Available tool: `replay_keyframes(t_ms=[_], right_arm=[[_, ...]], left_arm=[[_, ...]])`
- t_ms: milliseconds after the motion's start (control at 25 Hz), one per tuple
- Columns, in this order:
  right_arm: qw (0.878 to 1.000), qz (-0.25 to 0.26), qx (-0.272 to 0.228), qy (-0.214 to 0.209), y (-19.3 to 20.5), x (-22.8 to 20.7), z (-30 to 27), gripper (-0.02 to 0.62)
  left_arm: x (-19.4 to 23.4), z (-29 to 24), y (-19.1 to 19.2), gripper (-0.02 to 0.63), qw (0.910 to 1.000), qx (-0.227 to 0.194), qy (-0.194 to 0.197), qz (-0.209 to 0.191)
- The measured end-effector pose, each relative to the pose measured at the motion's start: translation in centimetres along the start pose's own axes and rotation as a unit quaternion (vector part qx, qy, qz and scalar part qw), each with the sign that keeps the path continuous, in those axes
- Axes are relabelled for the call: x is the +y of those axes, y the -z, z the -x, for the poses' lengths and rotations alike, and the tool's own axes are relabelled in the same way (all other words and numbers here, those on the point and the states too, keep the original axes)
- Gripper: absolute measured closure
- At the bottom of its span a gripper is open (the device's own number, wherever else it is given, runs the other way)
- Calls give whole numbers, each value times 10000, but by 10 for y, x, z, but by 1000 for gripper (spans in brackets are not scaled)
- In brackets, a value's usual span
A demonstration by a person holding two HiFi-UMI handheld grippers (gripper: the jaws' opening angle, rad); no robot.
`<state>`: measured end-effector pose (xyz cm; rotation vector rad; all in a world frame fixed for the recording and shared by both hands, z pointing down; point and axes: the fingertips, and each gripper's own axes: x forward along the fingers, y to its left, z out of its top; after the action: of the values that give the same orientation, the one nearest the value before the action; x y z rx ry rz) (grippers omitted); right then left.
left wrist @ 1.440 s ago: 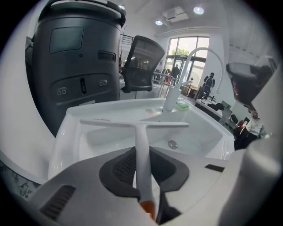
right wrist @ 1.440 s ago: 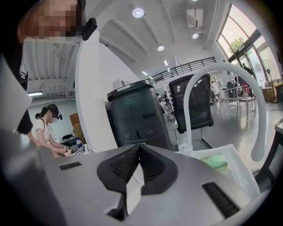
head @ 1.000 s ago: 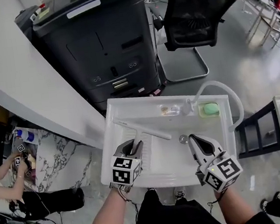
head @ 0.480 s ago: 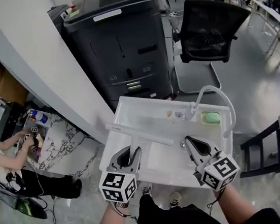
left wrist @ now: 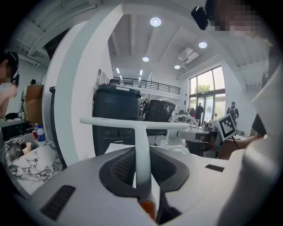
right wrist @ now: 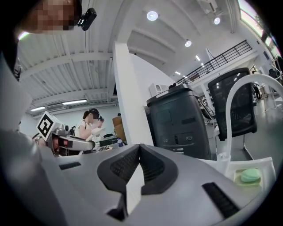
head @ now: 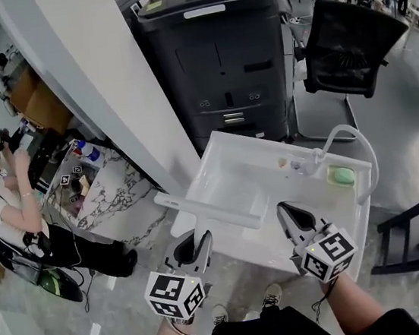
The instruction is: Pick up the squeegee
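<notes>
**Squeegee gripped and raised: the pick-up looks all but done**

Squeegee sits at the centre-left of the head view. Its long white bar lies slantwise across the left rim of the white sink, and its handle runs down toward the bottom of the frame into the left gripper. In the left gripper view the jaws are clamped on that handle, one dark pad against each side. The handle stands upright between them and the crossbar spans the middle of the frame, in front of the black cabinet.

With the bar seen against the cabinet rather than the basin, I judge the squeegee to be off the sink and carried wholly by the left gripper. The head view alone does not settle how far clear of the rim it is.

The right gripper hovers over the lower right part of the sink. Its jaws are together at the tips and hold nothing. A green bar of soap rests at the right of the sink, untouched.

The grasp and the lift appear finished. What is left, at most, is to bring the squeegee fully clear of the sink and hold it steady. The grip sits low on a thin handle, so the long bar could swing if the gripper tilts.
</notes>
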<state>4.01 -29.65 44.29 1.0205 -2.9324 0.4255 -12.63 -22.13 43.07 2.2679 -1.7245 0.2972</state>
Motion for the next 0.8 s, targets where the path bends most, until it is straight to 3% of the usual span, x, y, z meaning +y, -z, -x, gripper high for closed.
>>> replay_keyframes(t_ms=[280,800], right_arm=[[9999,17,80,86,12,41,-16,578],[9940,277,-89,1056,23,159,13,578]], left_arm=[[28,38,6,528,9999,-68,88,-14],[71,128,20,528,9936,-380,1057,-108]])
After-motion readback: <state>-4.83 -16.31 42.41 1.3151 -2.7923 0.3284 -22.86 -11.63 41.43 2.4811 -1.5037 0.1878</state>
